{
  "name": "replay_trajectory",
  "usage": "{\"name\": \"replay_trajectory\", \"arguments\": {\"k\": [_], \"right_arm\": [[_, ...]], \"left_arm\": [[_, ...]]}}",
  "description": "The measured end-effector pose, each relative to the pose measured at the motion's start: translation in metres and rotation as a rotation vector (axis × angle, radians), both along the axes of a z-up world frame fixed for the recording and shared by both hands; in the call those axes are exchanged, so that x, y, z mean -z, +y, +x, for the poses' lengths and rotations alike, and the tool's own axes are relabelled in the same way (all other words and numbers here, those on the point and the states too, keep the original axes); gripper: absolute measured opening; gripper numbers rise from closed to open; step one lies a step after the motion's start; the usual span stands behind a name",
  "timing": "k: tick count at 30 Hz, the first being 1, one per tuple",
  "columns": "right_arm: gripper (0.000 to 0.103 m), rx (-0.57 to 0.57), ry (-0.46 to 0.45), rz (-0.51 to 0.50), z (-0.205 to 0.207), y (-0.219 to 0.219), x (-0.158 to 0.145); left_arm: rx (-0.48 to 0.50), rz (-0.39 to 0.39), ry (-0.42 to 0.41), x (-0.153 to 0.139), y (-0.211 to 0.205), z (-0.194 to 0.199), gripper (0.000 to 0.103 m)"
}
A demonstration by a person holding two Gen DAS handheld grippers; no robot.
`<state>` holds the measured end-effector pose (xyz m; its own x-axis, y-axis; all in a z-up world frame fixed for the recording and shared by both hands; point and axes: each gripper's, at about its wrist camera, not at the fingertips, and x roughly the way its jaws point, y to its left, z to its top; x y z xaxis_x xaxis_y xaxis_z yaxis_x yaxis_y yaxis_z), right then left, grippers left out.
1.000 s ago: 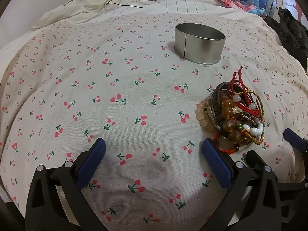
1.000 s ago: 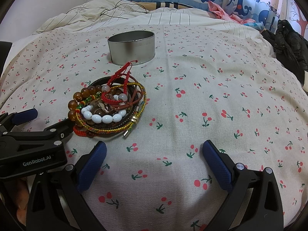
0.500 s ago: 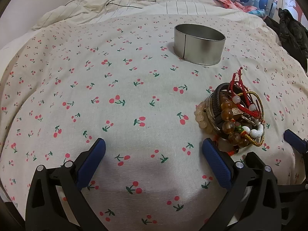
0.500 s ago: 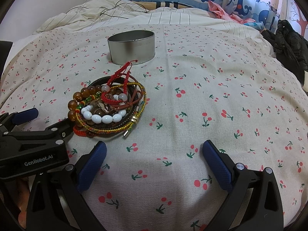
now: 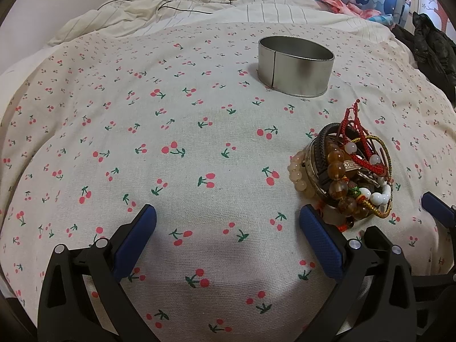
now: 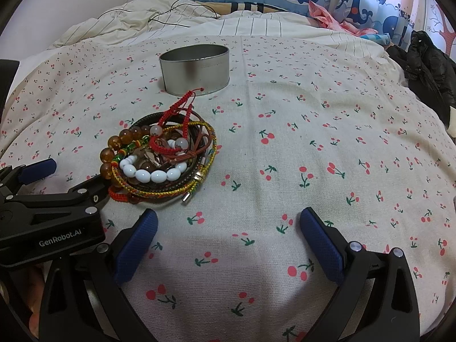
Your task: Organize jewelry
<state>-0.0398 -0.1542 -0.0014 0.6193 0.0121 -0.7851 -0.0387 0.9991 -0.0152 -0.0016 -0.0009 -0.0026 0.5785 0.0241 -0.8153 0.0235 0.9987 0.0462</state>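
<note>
A tangled pile of bracelets (image 5: 344,171), with amber beads, white beads, red cord and braided bands, lies on the cherry-print cloth (image 5: 171,148). It also shows in the right wrist view (image 6: 159,159). An open oval metal tin (image 5: 296,65) stands behind the pile, seen in the right wrist view too (image 6: 195,68). My left gripper (image 5: 228,239) is open and empty, its right finger just in front of the pile. My right gripper (image 6: 228,242) is open and empty, to the right of the pile.
The left gripper's body (image 6: 48,213) sits at the lower left of the right wrist view, touching the pile's near edge. Rumpled bedding with a black cable (image 6: 171,14) lies behind the tin. A black jacket (image 6: 427,65) lies at the far right.
The left wrist view has shifted slightly, with the pile and tin a little lower and nearer. The right gripper has not moved. Both stay open.
</note>
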Motion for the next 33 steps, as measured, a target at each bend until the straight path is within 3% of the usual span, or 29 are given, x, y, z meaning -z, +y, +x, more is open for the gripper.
{"name": "replay_trajectory", "arguments": {"k": [17, 21, 29, 33], "right_arm": [[0.096, -0.001, 0.001, 0.002, -0.0002, -0.0004, -0.0002], [0.096, 0.003, 0.029, 0.006, 0.0035, 0.0001, -0.0007], [0.096, -0.064, 0.029, 0.074, 0.0033, -0.0044, -0.0041], [0.096, -0.08, 0.054, 0.04, 0.0041, -0.0007, -0.0009]], "left_arm": [[-0.001, 0.005, 0.002, -0.0006, 0.0012, 0.0, 0.097], [0.017, 0.007, 0.037, -0.0021, 0.0016, 0.0059, 0.096], [0.019, -0.01, 0.027, -0.0029, 0.0056, 0.0047, 0.096], [0.024, 0.005, 0.019, -0.0029, 0.0025, 0.0028, 0.096]]}}
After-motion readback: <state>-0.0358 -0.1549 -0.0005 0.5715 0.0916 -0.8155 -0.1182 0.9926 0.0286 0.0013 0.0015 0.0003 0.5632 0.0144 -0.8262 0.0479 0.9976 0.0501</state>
